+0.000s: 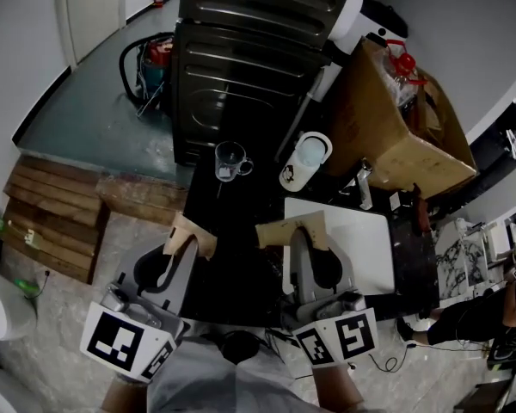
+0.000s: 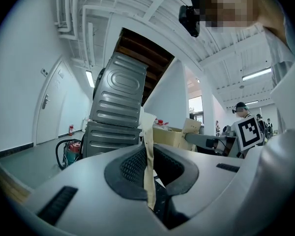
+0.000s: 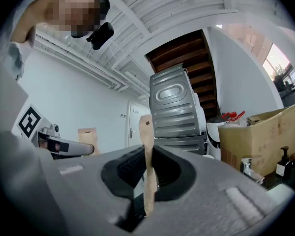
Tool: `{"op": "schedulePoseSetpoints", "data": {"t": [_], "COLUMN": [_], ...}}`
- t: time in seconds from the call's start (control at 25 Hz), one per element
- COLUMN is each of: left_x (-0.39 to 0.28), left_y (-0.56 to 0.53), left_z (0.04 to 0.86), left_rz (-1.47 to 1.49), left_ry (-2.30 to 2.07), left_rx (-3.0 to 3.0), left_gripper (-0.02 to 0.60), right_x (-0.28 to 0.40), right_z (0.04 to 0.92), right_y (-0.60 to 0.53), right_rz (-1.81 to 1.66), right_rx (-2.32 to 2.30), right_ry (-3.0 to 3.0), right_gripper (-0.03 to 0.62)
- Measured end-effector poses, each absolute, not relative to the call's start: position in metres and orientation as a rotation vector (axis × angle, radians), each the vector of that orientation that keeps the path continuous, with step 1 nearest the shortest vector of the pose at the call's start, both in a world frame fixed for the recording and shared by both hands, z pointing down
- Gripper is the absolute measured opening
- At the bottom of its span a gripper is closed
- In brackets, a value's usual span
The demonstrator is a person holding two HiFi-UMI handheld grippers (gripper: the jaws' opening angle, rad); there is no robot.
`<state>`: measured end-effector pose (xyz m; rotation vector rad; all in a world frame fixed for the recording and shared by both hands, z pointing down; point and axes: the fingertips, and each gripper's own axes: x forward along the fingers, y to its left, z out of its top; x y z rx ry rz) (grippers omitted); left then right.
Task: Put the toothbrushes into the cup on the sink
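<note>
In the head view, the left gripper [image 1: 181, 248] is closed on a flat tan toothbrush packet [image 1: 193, 235], and the right gripper [image 1: 305, 235] is closed in the same way on a second packet [image 1: 279, 232]. Each packet sticks out beyond the fingertips. The glass cup [image 1: 229, 159] stands well ahead of both grippers, between their two lines. In the left gripper view, the jaws are nearly together and the dark ribbed pads [image 2: 132, 166] press on both flat faces of the packet, which shows edge-on. Its long axis runs out of the jaws, forward and upward, leaning a little. The right gripper view shows the same narrow pinch, and the free end carries a small hole. The wrapper hides which end holds the bristles. I judge that the packets are light and rather stiff, but easy to crease. A grip on the flat faces near the middle suits them, because a grip near one end could let them swing.
</note>
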<state>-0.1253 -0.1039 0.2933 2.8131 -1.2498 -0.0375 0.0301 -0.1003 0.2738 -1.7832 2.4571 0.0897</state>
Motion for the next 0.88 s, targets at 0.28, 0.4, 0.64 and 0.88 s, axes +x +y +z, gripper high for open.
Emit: {"op": "schedulePoseSetpoints", "data": {"t": [0.28,0.4,0.64,0.88], "left_x": [-0.129,-0.130,-0.129,-0.126], "left_y": [-0.112,-0.115,-0.125,-0.130], "left_z": [0.295,0.295,0.291,0.288], "left_rz": [-0.054,-0.055,-0.050,-0.050], "left_ry": [-1.256,-1.277,-1.334,-1.402], "left_rx": [2.794,2.787,2.763,2.733], "left_gripper": [0.032,0.032,0.032,0.032], "right_x": [0.032,0.031,0.035,0.042], "right_z": [0.268,0.264,0.254,0.253], "right_y": [-0.119,-0.131,-0.161,-0.195], "right_rz": [0.118,0.149,0.186,0.199], "right_rx": [-1.784,-1.763,-1.721,-1.675], "right_ry": [2.455,2.469,2.493,2.518], "right_gripper": [0.025,0.025,0.025,0.025]}}
